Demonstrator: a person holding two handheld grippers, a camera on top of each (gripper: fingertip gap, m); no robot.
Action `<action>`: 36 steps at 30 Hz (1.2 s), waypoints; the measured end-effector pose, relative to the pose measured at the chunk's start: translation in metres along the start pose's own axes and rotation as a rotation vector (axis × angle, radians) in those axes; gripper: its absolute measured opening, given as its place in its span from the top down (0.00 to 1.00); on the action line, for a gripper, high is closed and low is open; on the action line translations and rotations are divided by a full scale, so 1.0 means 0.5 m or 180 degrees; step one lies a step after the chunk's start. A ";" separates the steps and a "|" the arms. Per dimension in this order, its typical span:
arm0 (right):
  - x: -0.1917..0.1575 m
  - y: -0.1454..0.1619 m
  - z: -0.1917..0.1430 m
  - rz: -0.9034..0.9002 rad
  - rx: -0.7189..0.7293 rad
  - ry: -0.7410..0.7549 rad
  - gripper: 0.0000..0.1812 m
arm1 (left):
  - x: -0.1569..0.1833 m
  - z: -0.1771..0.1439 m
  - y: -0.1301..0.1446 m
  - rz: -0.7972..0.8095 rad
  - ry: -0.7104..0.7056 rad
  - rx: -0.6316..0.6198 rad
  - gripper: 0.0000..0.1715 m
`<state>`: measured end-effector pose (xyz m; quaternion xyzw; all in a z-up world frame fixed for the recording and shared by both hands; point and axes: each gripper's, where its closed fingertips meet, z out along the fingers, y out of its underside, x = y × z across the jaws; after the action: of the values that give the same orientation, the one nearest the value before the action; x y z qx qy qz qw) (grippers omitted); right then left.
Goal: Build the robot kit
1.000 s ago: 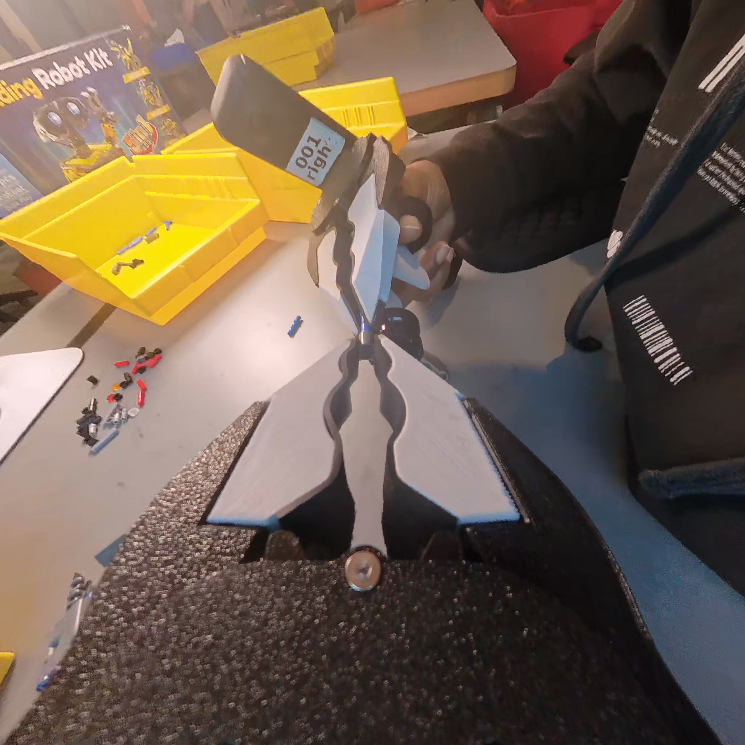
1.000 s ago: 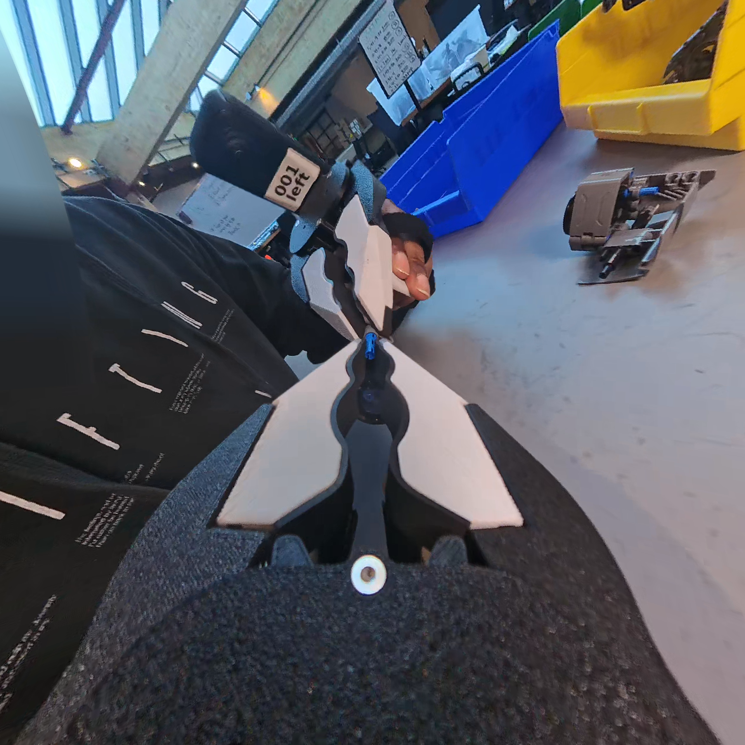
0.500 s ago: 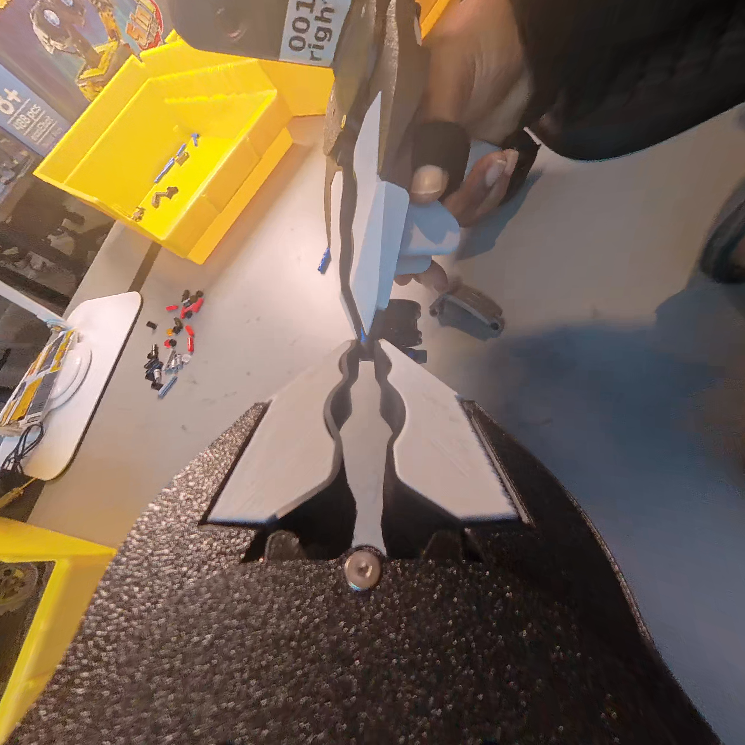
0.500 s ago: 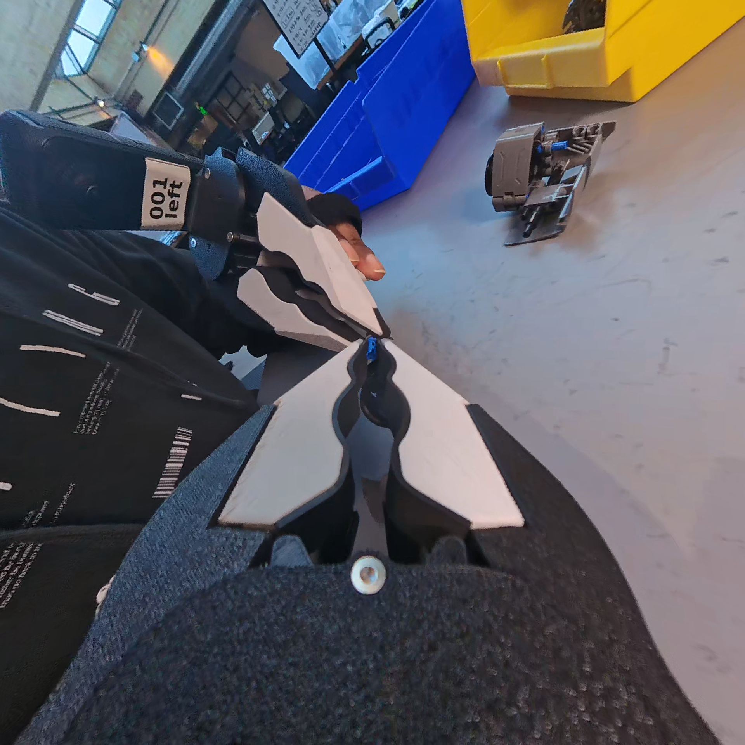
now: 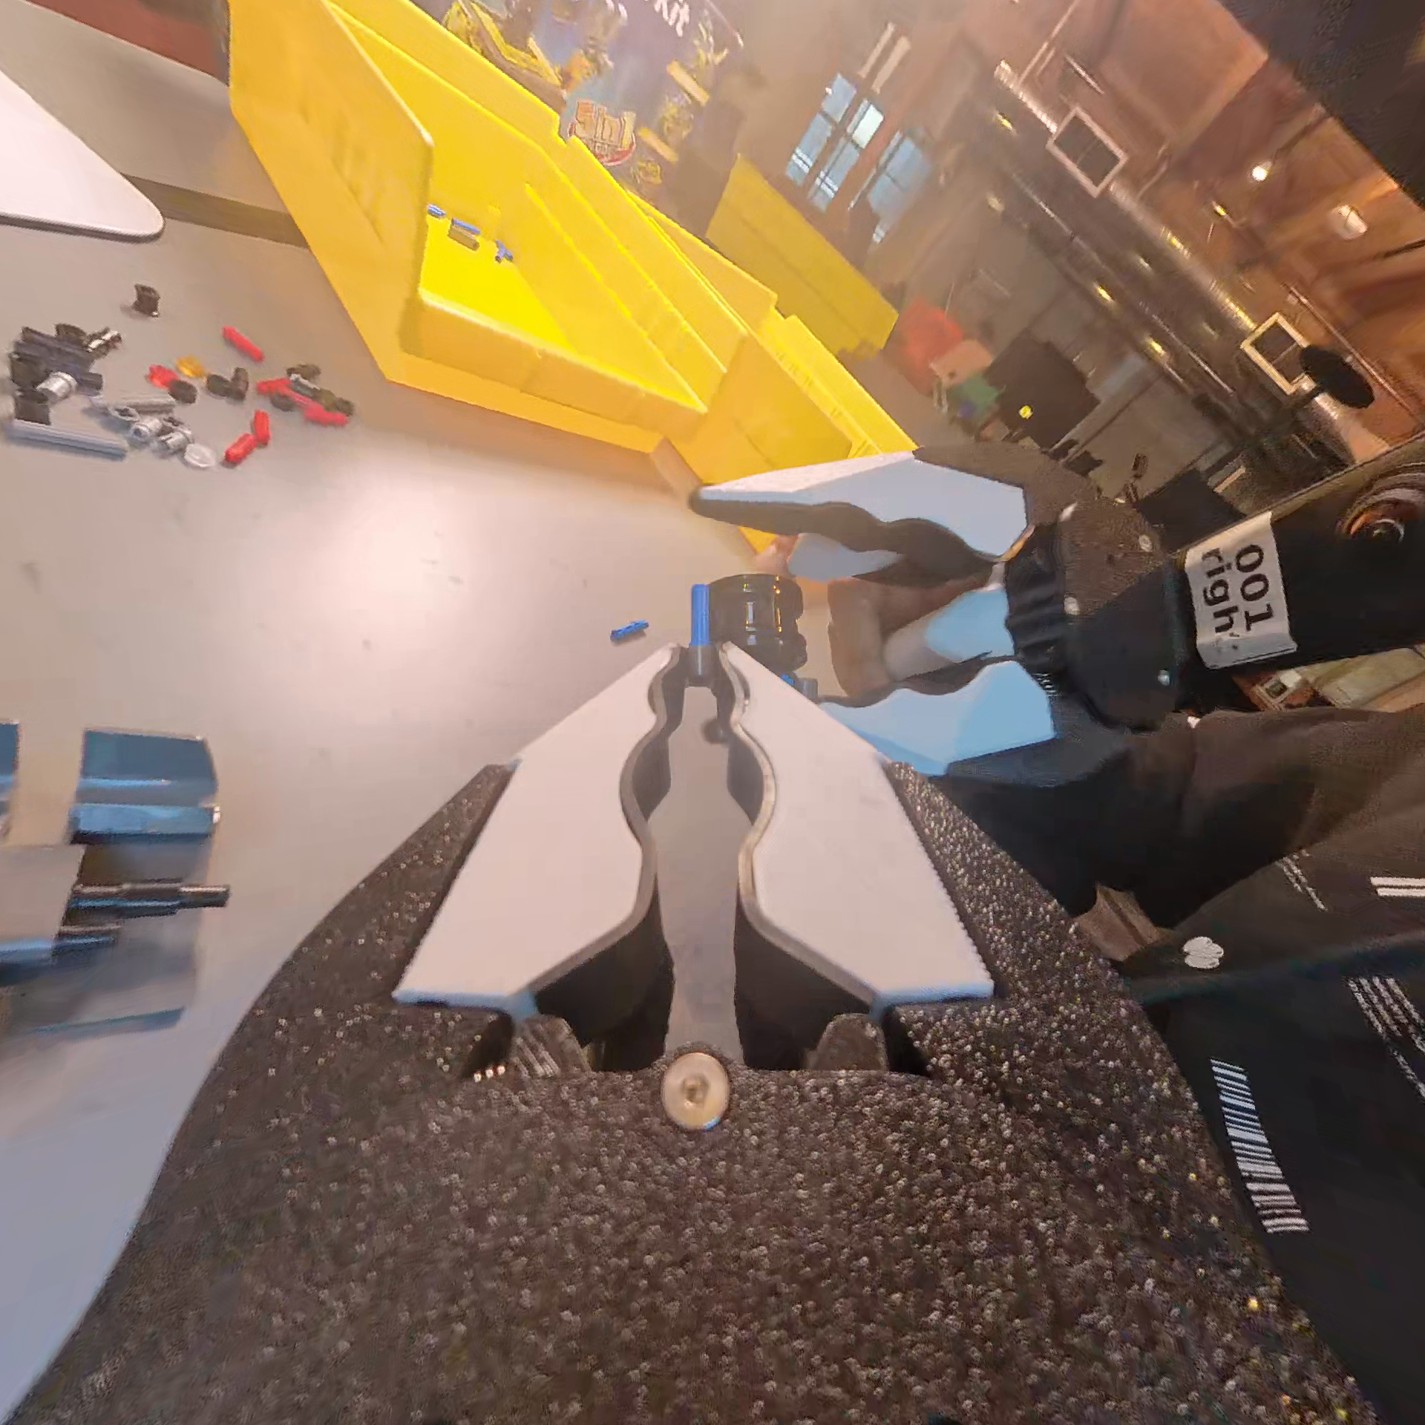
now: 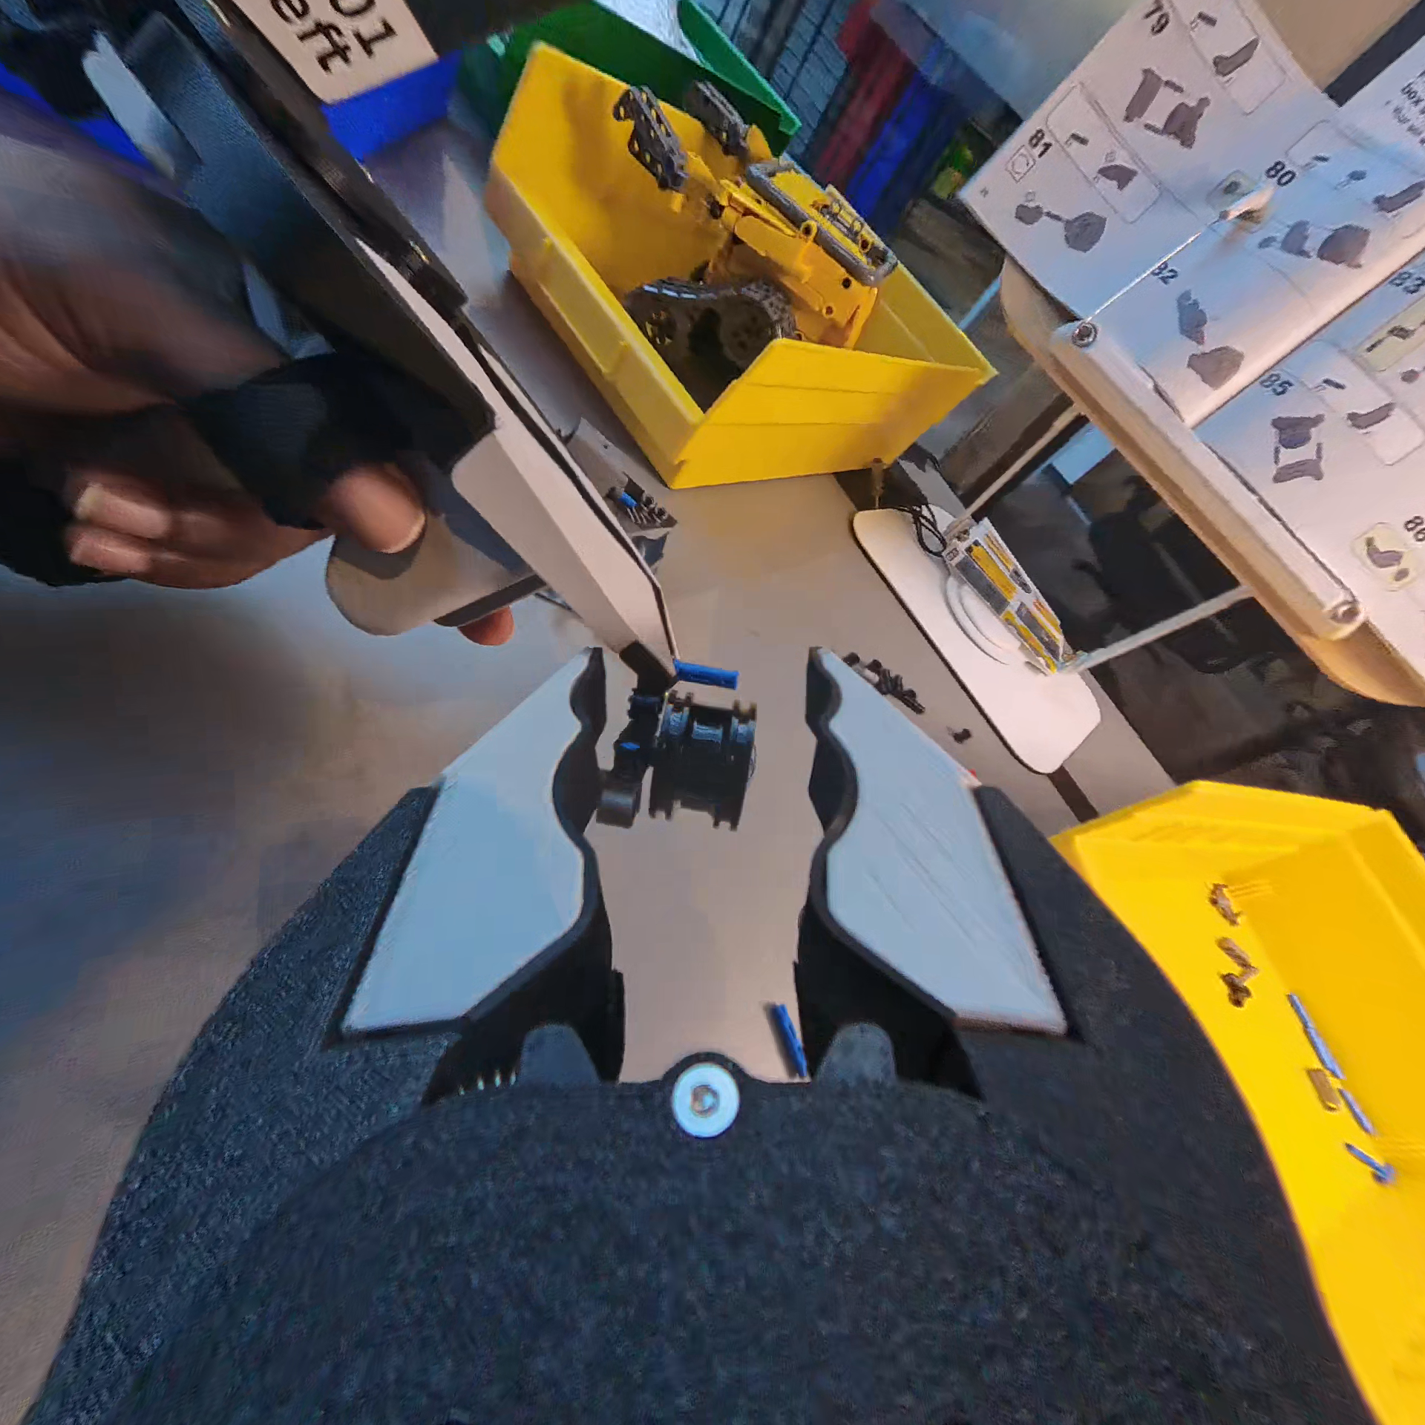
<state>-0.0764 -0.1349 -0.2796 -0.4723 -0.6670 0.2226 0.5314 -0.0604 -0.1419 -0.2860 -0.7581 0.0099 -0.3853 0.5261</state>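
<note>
My left gripper [image 5: 700, 661] is shut on a dark grey connector at the end of a small black wheel assembly [image 5: 752, 613] and holds it above the grey table [image 5: 347, 578]. A blue pin [image 5: 699, 613] sticks out of that connector past my fingertips. My right gripper [image 6: 703, 663] is open and grips nothing. In the right wrist view the wheel assembly [image 6: 698, 759] hangs between its spread fingers without touching them. The left gripper [image 6: 651, 663] comes in from the upper left there, with the blue pin [image 6: 705, 676] at its tip. The right gripper's fingers [image 5: 848, 482] show wide apart in the left wrist view.
A yellow bin [image 6: 810, 416] holds a yellow tracked model. Another yellow bin [image 5: 540, 370] stands behind several small loose parts [image 5: 177, 393]. A loose blue pin [image 5: 628, 631] lies on the table. A grey assembly [image 5: 116, 810] sits at the left. An instruction booklet [image 6: 1234, 270] rests on a white stand [image 6: 1002, 694]. Left and right tips are no more than a few centimetres apart.
My right gripper, shut on the blue pin at the left gripper's tips before, has opened and let go. The pin stays in the piece my left gripper holds. Both grippers have swung round.
</note>
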 end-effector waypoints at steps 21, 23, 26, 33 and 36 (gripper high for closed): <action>-0.015 0.002 0.015 -0.0242 0.0337 -0.0158 0.81 | 0.007 -0.007 -0.001 -0.0116 0.0030 0.0078 0.96; -0.015 0.010 0.017 -0.0210 0.0255 -0.0163 0.80 | -0.003 -0.008 0.004 -0.0190 -0.0009 0.0092 0.96; -0.005 -0.004 0.008 -0.0285 0.0121 -0.0077 0.74 | -0.027 -0.014 -0.006 -0.0088 -0.0223 0.0162 0.96; -0.020 0.014 0.037 -0.0310 -0.0430 -0.0027 0.78 | -0.027 -0.002 -0.006 0.0552 -0.0625 0.0049 0.96; -0.013 0.010 0.043 -0.0355 -0.0316 0.0055 0.83 | -0.026 -0.006 -0.008 0.0676 -0.0728 0.0058 0.96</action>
<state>-0.0940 -0.1336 -0.2939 -0.4622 -0.6979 0.1552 0.5247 -0.0729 -0.1369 -0.2900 -0.7869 0.0265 -0.2388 0.5683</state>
